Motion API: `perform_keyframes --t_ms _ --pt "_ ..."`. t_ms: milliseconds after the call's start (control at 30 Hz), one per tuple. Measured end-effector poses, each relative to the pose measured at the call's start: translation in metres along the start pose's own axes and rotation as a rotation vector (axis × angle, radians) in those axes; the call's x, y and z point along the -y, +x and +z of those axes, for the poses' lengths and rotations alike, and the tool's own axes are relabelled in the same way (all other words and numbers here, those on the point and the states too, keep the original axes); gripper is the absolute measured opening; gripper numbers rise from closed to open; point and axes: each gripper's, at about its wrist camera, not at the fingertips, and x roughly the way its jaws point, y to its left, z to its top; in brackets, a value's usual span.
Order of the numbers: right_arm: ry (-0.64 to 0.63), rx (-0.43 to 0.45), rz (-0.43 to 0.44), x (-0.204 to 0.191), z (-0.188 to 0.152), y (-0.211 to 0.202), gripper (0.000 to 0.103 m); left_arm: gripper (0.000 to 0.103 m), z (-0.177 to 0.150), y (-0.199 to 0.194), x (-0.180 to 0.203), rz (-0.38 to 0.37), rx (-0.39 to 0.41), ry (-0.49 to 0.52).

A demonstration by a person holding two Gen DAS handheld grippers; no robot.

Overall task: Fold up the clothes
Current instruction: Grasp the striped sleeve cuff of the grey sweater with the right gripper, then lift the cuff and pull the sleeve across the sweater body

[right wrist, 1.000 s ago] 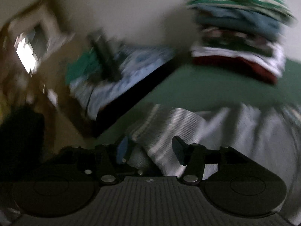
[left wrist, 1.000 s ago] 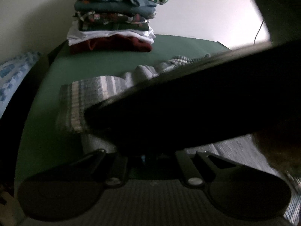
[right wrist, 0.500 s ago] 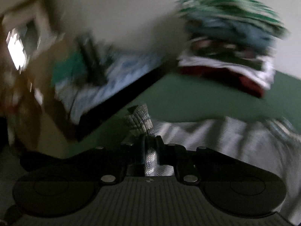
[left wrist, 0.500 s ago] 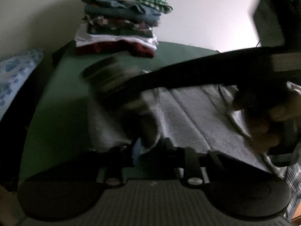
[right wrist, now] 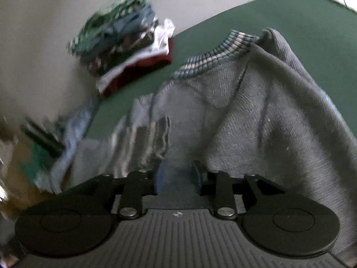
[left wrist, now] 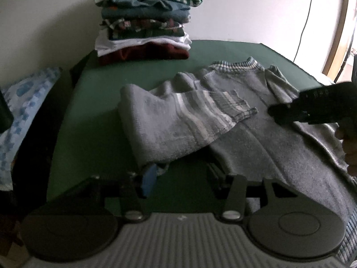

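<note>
A grey knit sweater [left wrist: 256, 138] lies on the green table [left wrist: 100, 84], its striped collar [left wrist: 236, 67] toward the far side. One sleeve [left wrist: 178, 116] with a striped cuff is folded across the body. My left gripper [left wrist: 183, 178] is low at the sweater's near edge, its jaws opening; only green table shows between them, and the sleeve's fold rests by the blue-padded left finger. My right gripper [right wrist: 178, 176] hovers over the sweater [right wrist: 256, 116] body, jaws opening with nothing pinched. It also appears as a dark shape, the right gripper [left wrist: 312, 109], beside the cuff.
A tall stack of folded clothes [left wrist: 142, 22] stands at the table's far left corner against the white wall. Blue-patterned bedding [left wrist: 24, 102] lies beyond the table's left edge. A person's hand [left wrist: 348, 147] is at the right. A cable [left wrist: 305, 17] hangs down the wall.
The right gripper carried the striped cuff across the sweater, let it go and swung to the right while rolling. The left gripper released the sleeve fold and its jaws spread.
</note>
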Motion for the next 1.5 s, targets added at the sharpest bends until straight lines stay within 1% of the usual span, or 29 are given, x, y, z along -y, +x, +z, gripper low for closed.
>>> perform_keyframes --t_ms 100,233,300,333,367,400,433,467,567,667,733,800,900,1000,1100,1167,1200,1233,1300,1400,1500 --pt "-0.026 0.020 0.006 -0.010 0.005 0.012 0.049 0.054 0.000 0.001 0.001 0.010 -0.015 -0.014" --pt "-0.097 0.031 0.029 -0.027 0.009 0.033 0.049 0.056 -0.004 -0.004 0.007 0.033 -0.024 -0.032" --pt "-0.131 0.030 0.044 -0.035 0.008 0.041 0.049 0.060 -0.006 -0.008 0.013 0.048 -0.024 -0.039" --pt "-0.149 0.027 0.050 -0.039 0.009 0.045 0.041 0.060 -0.007 -0.010 0.016 0.051 -0.025 -0.044" --pt "-0.172 0.018 0.041 -0.042 0.009 0.049 0.023 0.060 -0.009 -0.011 0.020 0.049 -0.026 -0.048" --pt "-0.195 0.012 0.016 -0.044 0.011 0.051 0.006 0.060 -0.010 -0.011 0.025 0.042 -0.026 -0.050" --pt "-0.212 0.006 -0.004 -0.046 0.013 0.053 0.007 0.060 -0.011 -0.012 0.031 0.032 -0.023 -0.049" --pt "-0.203 0.004 0.003 -0.044 0.017 0.051 0.006 0.060 -0.010 -0.013 0.037 0.020 -0.016 -0.045" --pt "-0.148 0.028 0.066 -0.039 0.035 0.036 0.006 0.060 -0.003 -0.008 0.058 -0.016 0.001 -0.037" --pt "-0.092 0.061 0.130 -0.034 0.056 0.018 0.006 0.064 0.004 0.007 0.076 -0.038 0.004 -0.043" --pt "-0.053 0.093 0.173 -0.031 0.073 0.004 0.006 0.063 0.006 0.021 0.082 -0.027 -0.024 -0.064" --pt "-0.027 0.127 0.208 -0.027 0.091 -0.012 0.006 0.063 0.005 0.027 0.086 -0.027 -0.038 -0.100" --pt "0.010 0.176 0.253 -0.019 0.116 -0.033 0.006 0.063 0.003 0.017 0.092 0.025 -0.032 -0.102" --pt "0.015 0.208 0.256 -0.005 0.134 -0.047 0.006 0.067 0.001 0.006 0.099 0.082 -0.023 -0.098" --pt "0.017 0.220 0.252 0.009 0.145 -0.054 0.006 0.069 -0.011 -0.010 0.098 0.130 -0.044 -0.100" --pt "0.018 0.225 0.251 0.018 0.148 -0.057 0.006 0.069 -0.021 -0.021 0.097 0.123 -0.070 -0.140" --pt "0.024 0.228 0.253 0.023 0.149 -0.057 0.006 0.067 -0.027 -0.027 0.098 0.120 -0.081 -0.167" --pt "0.031 0.230 0.255 0.027 0.150 -0.059 0.006 0.062 -0.033 -0.032 0.099 0.121 -0.089 -0.190" --pt "0.040 0.231 0.255 0.035 0.155 -0.059 0.006 0.059 -0.044 -0.040 0.101 0.128 -0.102 -0.236" --pt "0.042 0.227 0.255 0.042 0.162 -0.061 0.006 0.059 -0.058 -0.047 0.104 0.121 -0.124 -0.314" --pt "0.039 0.222 0.264 0.046 0.168 -0.060 0.006 0.058 -0.067 -0.045 0.108 0.119 -0.143 -0.363"
